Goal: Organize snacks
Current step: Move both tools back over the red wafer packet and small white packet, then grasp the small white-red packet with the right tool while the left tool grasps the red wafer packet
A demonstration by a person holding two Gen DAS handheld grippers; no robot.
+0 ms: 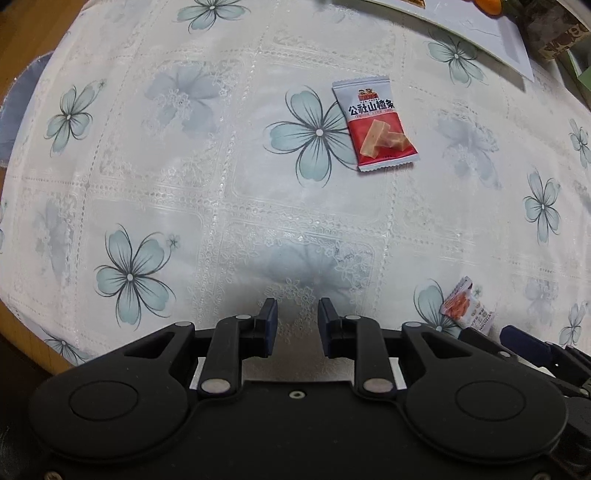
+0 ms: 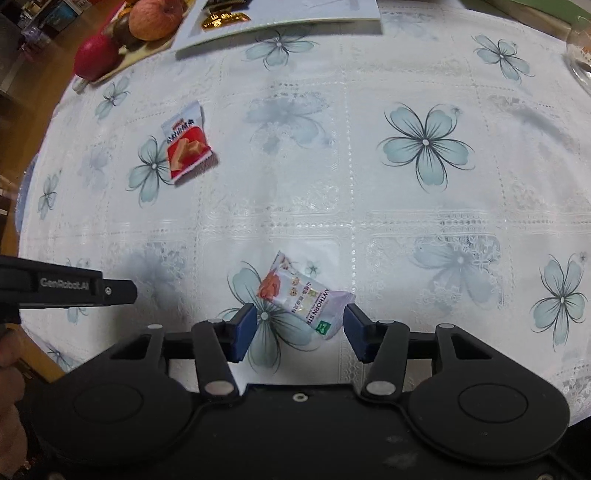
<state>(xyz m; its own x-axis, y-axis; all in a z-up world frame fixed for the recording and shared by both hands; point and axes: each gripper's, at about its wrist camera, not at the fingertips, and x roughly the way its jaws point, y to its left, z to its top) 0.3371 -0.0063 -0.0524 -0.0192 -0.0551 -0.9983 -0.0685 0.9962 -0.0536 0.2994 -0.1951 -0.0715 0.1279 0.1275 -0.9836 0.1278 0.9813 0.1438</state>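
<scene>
A red and white snack packet (image 1: 375,123) lies flat on the flowered tablecloth, ahead and right of my left gripper (image 1: 297,325), which is open and empty. The packet also shows in the right wrist view (image 2: 186,146) at upper left. A white snack packet with an orange picture (image 2: 304,295) lies between the open fingers of my right gripper (image 2: 300,332), not clamped. It shows in the left wrist view (image 1: 465,304) at lower right. The left gripper's body (image 2: 66,286) shows at the left edge.
A white tray (image 2: 280,16) holding gold-wrapped items stands at the far edge of the table. Apples and other fruit (image 2: 147,20) lie on a board at far left. A glass (image 2: 580,48) stands at far right. The white tray (image 1: 480,33) shows far right too.
</scene>
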